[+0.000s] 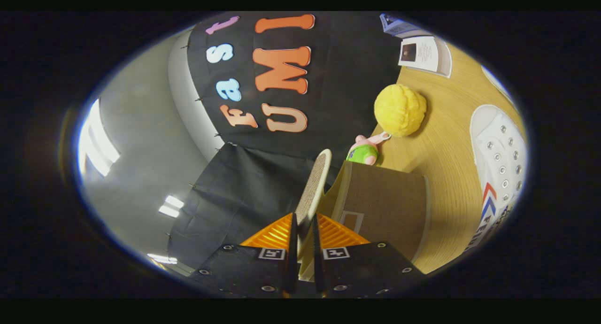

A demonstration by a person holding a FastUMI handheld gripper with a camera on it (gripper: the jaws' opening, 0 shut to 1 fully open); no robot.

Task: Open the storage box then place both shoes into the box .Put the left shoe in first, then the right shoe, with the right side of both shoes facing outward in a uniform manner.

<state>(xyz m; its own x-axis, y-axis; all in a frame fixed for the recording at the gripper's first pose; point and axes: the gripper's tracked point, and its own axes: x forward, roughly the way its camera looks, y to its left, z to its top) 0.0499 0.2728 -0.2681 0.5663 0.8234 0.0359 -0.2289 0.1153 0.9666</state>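
Note:
My gripper [304, 232] is shut on the thin edge of the storage box's lid [315, 185], a cream-rimmed brown flap that runs forward from between the fingers. The view is rolled on its side. The brown storage box [387, 206] stands right beside the lid, on the wooden table [446, 173], and the lid is swung away from it. A white lace-up shoe [500, 169] with red and blue stripes lies on the table beyond the box, well off to the side of the fingers. I can make out just this one shoe.
A yellow ball [400, 110] and a small pink toy in green [365, 151] sit on the table just past the box. Printed booklets [425, 54] lie farther off. The black cloth wall [263, 183] stands behind the lid.

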